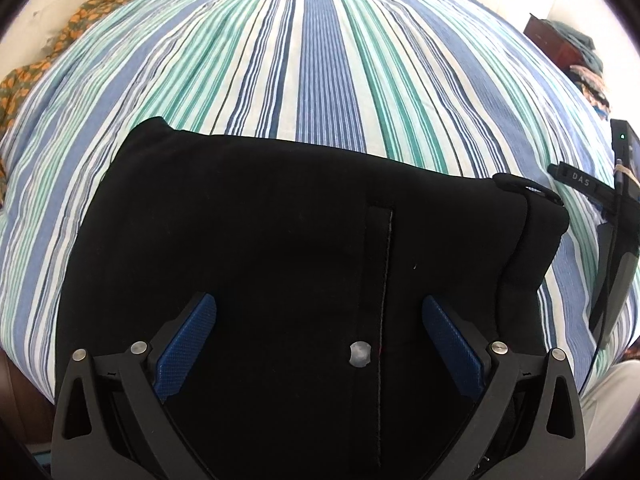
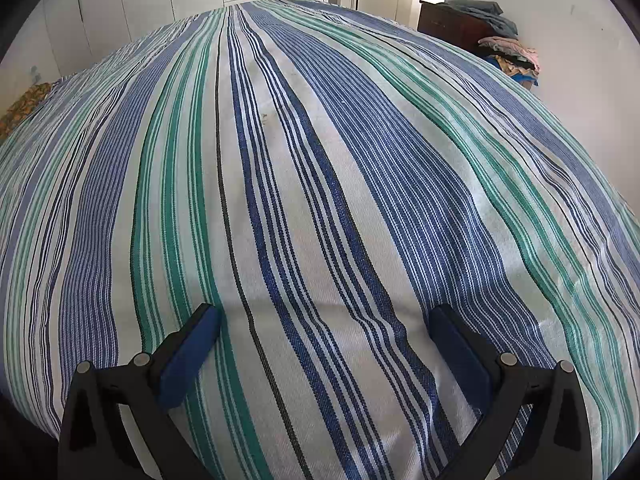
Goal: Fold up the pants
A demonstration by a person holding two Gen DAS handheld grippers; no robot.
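Black pants [image 1: 280,260] lying folded compact near the bed's [image 2: 320,160] near edge. Left gripper [image 1: 319,344] hovering over them, right gripper [image 2: 324,352] beside over bare sheet; both spread, gripping nothing. Fold looking finished; next: tidy check, retract.

Ahead of the right gripper [image 2: 324,316] the striped bedspread [image 2: 320,160] lies bare and flat. The folded black pants [image 1: 280,248] fill the space under the left gripper [image 1: 320,308]; orange-patterned cloth [image 1: 100,8] crowds the bed's far-left edge.
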